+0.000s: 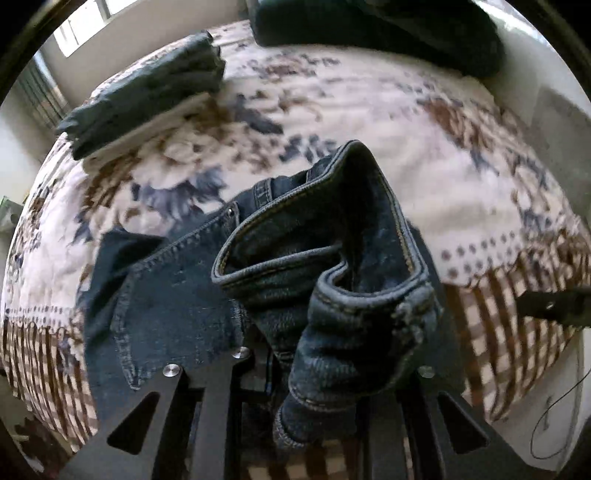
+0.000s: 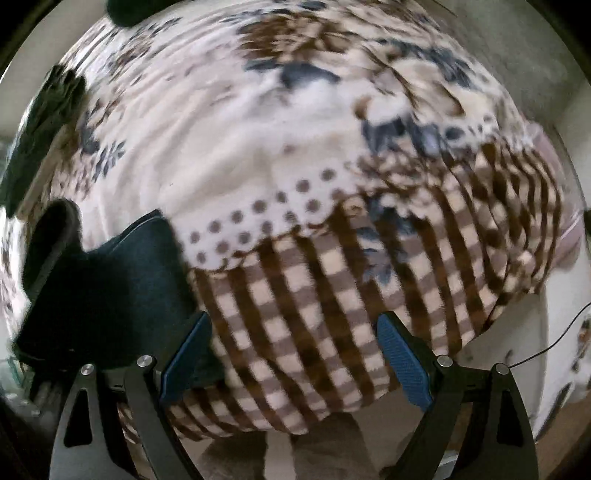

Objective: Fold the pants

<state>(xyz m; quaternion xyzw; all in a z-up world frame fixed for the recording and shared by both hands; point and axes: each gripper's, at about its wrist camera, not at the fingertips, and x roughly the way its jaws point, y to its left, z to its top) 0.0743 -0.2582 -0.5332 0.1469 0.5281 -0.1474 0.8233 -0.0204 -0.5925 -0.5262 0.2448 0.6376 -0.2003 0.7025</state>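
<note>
The left tongs [image 1: 332, 354] are clamped on a bunched fold of the dark blue jeans [image 1: 177, 295], whose hemmed leg opening gapes just ahead of the fingers. The rest of the denim trails to the left of the tongs across the bed [image 1: 369, 110], lying over the brown checked border of the flowered blanket [image 1: 498, 314] near the bed's near edge. Toward the far left corner of the bed sits a stack of folded clothes [image 1: 147, 92], dark pieces on a pale one, well apart from the jeans. A dark heap of cloth [image 1: 369, 26] lies at the bed's far edge. Between the stack, the heap and the jeans the blanket's flowered middle is open.

The right tongs [image 2: 295, 358] stand wide apart with nothing between the blue pads [image 2: 402, 362], pointing down over the checked border at the near edge of the bed. A part of the jeans [image 2: 110, 295] shows just left of the left pad, not gripped. Beyond the right edge of the bed a thin black cable [image 2: 554, 343] runs over a pale surface. The whole right view is blurred.
</note>
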